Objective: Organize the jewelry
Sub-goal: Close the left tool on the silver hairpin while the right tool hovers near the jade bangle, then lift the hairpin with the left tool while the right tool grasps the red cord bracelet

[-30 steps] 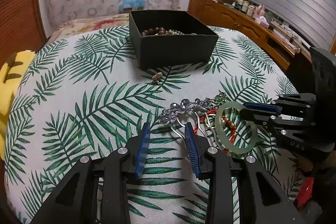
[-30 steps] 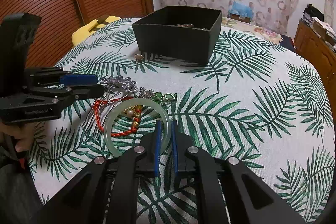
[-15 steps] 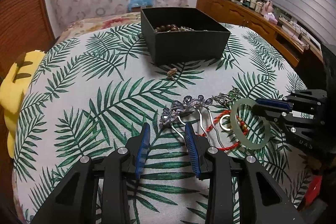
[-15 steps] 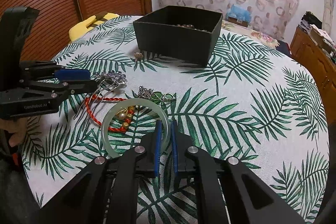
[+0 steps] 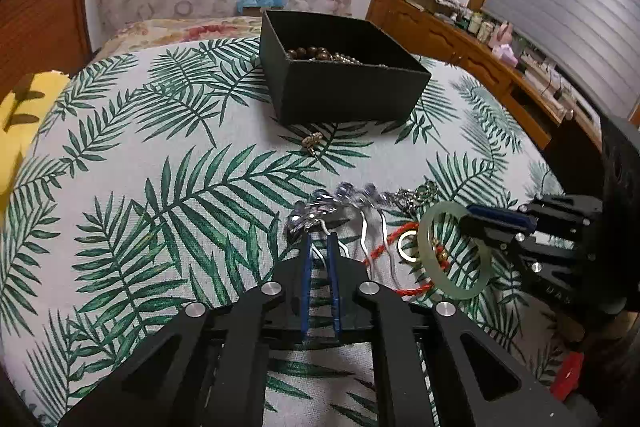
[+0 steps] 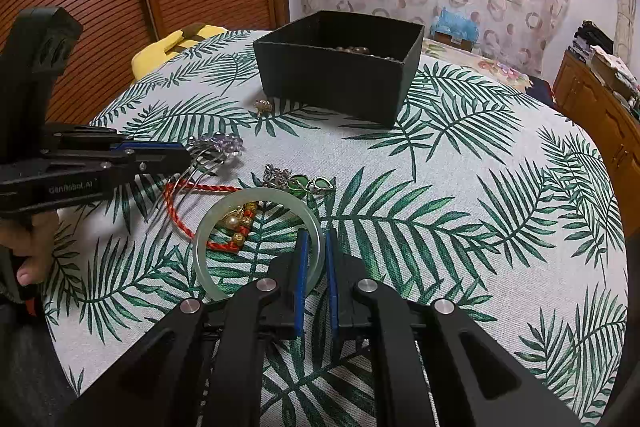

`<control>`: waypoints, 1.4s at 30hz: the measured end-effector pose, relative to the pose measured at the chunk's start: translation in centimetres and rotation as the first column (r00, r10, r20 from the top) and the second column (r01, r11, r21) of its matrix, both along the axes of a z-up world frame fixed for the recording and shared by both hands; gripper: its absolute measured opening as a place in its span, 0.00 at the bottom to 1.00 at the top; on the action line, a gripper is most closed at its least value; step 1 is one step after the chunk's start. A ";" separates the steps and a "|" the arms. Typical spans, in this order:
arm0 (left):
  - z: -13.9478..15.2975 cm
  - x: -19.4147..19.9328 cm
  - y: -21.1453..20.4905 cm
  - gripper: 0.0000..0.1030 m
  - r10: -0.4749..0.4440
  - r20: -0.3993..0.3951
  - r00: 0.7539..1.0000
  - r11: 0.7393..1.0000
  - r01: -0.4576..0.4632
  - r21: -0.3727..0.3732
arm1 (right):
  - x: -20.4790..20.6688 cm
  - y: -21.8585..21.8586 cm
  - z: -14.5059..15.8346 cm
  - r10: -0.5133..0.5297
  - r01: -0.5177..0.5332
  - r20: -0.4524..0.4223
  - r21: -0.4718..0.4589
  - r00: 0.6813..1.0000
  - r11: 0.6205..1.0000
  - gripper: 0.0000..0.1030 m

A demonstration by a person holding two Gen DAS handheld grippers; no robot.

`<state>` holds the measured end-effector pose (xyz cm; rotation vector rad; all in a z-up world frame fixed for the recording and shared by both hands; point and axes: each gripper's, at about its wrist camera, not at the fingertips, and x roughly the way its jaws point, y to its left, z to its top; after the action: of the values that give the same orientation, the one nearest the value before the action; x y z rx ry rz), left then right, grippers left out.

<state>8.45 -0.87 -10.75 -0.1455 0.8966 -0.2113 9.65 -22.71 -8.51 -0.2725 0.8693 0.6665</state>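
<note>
From the left wrist, the left tool (image 5: 319, 247) is clenching its two blue-padded fingers on a wire prong of the one silver hairpin with purple crystal flowers (image 5: 332, 207), which is lying on the palm-leaf desk (image 5: 140, 147) just ahead of the tips. To its right, one pale green jade bangle (image 5: 454, 251) is sitting tilted in the grip of the right tool (image 5: 472, 223), with one red braided cord (image 5: 384, 247) and one gold ring (image 5: 408, 247) lying between the two tools. Far ahead, one black open box (image 5: 344, 95) is holding brown beads, and one small gold trinket (image 5: 312, 140) is lying just before it.

From the right wrist, the right tool (image 6: 316, 243) is gripping the bangle (image 6: 256, 243) by its near rim, the band passing between the two pads. Inside the hoop, a cluster of gold beads (image 6: 240, 221) is resting on the cord (image 6: 188, 203). Just beyond, one silver chain with green stones (image 6: 298, 181) is lying. To the left, the left tool (image 6: 176, 155) is holding the hairpin (image 6: 218, 143). The box (image 6: 332, 79) is standing well ahead.
</note>
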 end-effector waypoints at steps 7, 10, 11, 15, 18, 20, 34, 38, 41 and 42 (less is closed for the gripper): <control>0.4 0.1 0.3 0.03 0.000 0.023 1.000 1.000 0.000 -0.003 | 0.0 0.0 0.0 0.000 0.000 0.000 0.000 1.000 1.000 0.08; 0.7 0.1 0.6 0.02 0.001 0.033 0.999 1.000 0.000 -0.021 | 0.0 0.0 0.0 0.000 0.000 0.000 0.001 1.000 1.000 0.08; 0.7 0.1 0.6 0.02 0.000 0.030 1.000 1.000 0.001 -0.023 | 0.0 0.0 0.0 0.000 0.000 0.000 0.000 1.000 1.000 0.08; 0.6 -0.3 0.9 0.03 -0.006 0.013 1.000 0.999 0.007 -0.034 | 0.0 0.0 0.0 0.000 0.000 0.000 0.000 1.000 1.000 0.08; 0.5 -0.8 1.1 0.00 -0.005 0.010 1.000 0.999 0.005 -0.037 | 0.0 0.0 0.0 0.000 0.000 0.000 0.000 1.000 1.000 0.08; 0.6 -1.2 1.4 0.00 0.000 0.015 1.000 0.999 0.001 -0.048 | 0.0 0.0 0.0 0.000 0.000 -0.001 0.001 1.000 1.000 0.08; 2.0 -0.2 0.7 0.05 -0.061 0.054 0.997 0.998 0.060 0.007 | -0.3 -2.4 2.1 -0.047 0.047 0.057 0.011 0.997 0.999 0.08; 2.1 1.0 -0.7 0.31 -0.121 0.046 0.992 0.991 0.118 0.056 | 0.1 -3.6 1.4 -0.076 0.077 0.052 -0.025 0.996 0.997 0.08; 2.0 1.8 -1.8 0.35 -0.176 0.033 0.984 0.979 0.172 0.112 | 0.2 -4.4 0.9 -0.096 0.098 0.046 -0.042 0.994 0.994 0.07; 2.0 1.9 -2.1 0.37 -0.188 0.029 0.982 0.974 0.183 0.131 | 0.2 -4.6 0.9 -0.099 0.101 0.043 -0.042 0.994 0.994 0.07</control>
<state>10.39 -2.99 -8.74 0.0621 0.8803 -0.3288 9.90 -27.36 -7.66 -0.2791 0.8538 0.5475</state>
